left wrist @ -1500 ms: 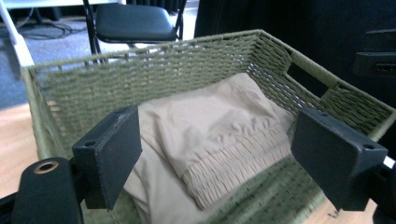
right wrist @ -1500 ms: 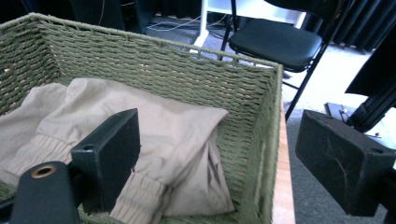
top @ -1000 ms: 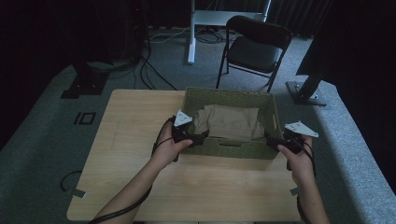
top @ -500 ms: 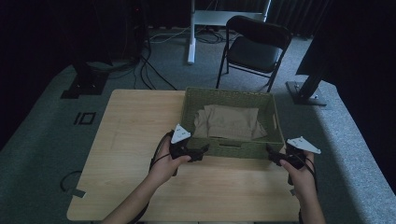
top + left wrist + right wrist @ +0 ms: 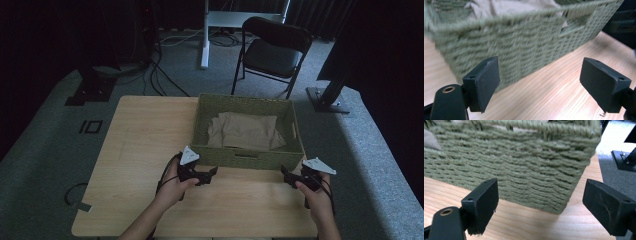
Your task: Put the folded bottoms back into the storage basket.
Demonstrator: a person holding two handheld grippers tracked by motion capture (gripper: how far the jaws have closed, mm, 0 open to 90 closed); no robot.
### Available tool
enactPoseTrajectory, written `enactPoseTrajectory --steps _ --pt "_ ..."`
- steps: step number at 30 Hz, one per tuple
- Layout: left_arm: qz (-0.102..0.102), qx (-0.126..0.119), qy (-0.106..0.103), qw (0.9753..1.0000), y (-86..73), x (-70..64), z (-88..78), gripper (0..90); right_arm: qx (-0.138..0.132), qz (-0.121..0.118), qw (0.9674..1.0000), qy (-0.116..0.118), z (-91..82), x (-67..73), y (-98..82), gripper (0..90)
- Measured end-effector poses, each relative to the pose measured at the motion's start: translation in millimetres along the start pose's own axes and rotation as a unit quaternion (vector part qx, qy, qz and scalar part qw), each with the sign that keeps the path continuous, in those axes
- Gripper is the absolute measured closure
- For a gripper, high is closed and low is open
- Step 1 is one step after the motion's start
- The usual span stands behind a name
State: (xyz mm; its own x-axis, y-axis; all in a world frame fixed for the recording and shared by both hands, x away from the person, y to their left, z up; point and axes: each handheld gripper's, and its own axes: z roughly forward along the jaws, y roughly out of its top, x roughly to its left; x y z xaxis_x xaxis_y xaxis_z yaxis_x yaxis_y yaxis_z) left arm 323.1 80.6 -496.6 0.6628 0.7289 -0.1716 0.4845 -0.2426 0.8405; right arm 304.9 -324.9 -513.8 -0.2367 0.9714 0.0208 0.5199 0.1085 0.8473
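Note:
A green woven basket stands on the wooden table, with a crumpled tan cloth inside it. My left gripper is low over the table just in front of the basket's near left corner, open and empty. In the left gripper view its jaws stand wide apart before the basket's wall, and the cloth shows over the rim. My right gripper hangs open by the basket's near right corner. The right gripper view faces that corner with nothing between the jaws.
A black folding chair and a white stand are on the floor beyond the table. Cables run over the floor at the back left. A black equipment base sits to the right. Bare tabletop lies left of the basket.
Both hands have dropped and drawn back toward the table's near edge, away from the basket's front wall. Both grippers' jaws stay wide.

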Motion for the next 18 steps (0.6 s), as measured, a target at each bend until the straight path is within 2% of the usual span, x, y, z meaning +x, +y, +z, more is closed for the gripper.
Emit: enactPoseTrajectory --steps 5,8,11,18 --pt "0.002 0.026 0.014 0.9995 -15.7 5.6 3.2 17.3 0.011 0.003 0.9999 -0.001 3.2 1.1 -10.4 13.0" --pt "-0.002 0.043 0.029 0.9986 -23.3 9.9 5.3 17.3 0.021 0.004 0.9998 0.003 6.5 2.4 -18.7 12.9" --pt "0.003 0.065 0.043 0.9969 -31.1 13.6 6.9 17.2 0.029 0.007 0.9996 0.002 9.3 3.3 -25.2 12.8" --pt "0.000 0.088 0.047 0.9950 -42.7 16.8 5.8 17.2 0.042 0.010 0.9991 -0.004 11.7 3.4 -35.9 12.8"
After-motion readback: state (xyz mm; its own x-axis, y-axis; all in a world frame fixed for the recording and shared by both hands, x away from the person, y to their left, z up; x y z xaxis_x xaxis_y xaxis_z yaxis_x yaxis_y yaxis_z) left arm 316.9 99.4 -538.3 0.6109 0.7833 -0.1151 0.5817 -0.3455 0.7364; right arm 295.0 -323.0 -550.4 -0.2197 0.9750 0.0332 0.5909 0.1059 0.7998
